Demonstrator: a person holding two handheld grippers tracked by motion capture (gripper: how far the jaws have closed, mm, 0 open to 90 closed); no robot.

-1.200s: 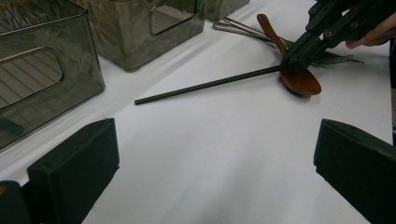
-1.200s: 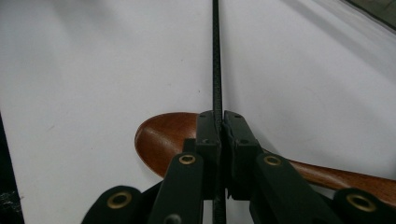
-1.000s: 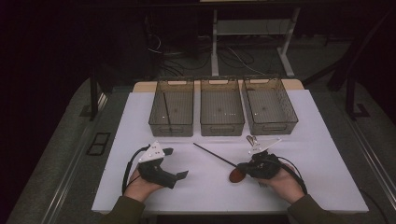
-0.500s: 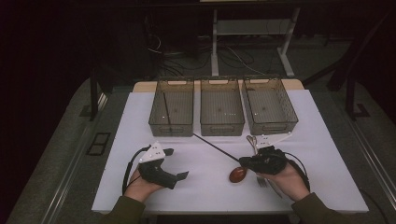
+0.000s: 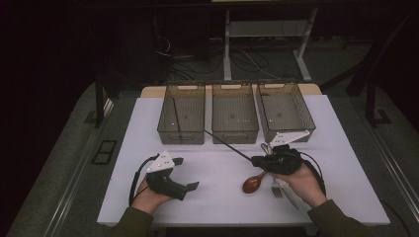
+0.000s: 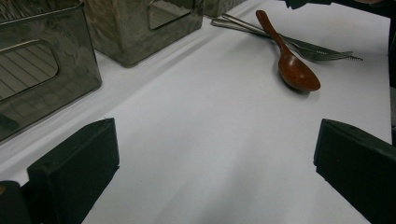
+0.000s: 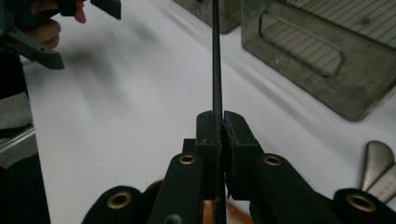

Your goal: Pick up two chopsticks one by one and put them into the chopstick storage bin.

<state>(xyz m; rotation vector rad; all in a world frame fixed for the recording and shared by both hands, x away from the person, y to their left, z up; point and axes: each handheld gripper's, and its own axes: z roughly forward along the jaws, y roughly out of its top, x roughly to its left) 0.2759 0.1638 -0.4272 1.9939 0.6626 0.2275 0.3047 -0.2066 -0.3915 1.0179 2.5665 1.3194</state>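
Black rod (image 5: 228, 144): in the high view, clamped at its near end in the right tool (image 5: 257, 160), slanting out toward the left bin (image 5: 181, 113); wooden spoon (image 5: 253, 183) just below. Left tool (image 6: 215, 154) view: jaws wide apart, bare desk (image 6: 201, 130) between. Right tool view: jaws clenched on the rod (image 7: 216, 56).

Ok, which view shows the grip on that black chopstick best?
The right gripper view: the right gripper is shut on the black chopstick, pads pressed against it. The high view shows the chopstick whole, slanting toward the bins, but the grip is too small to read.
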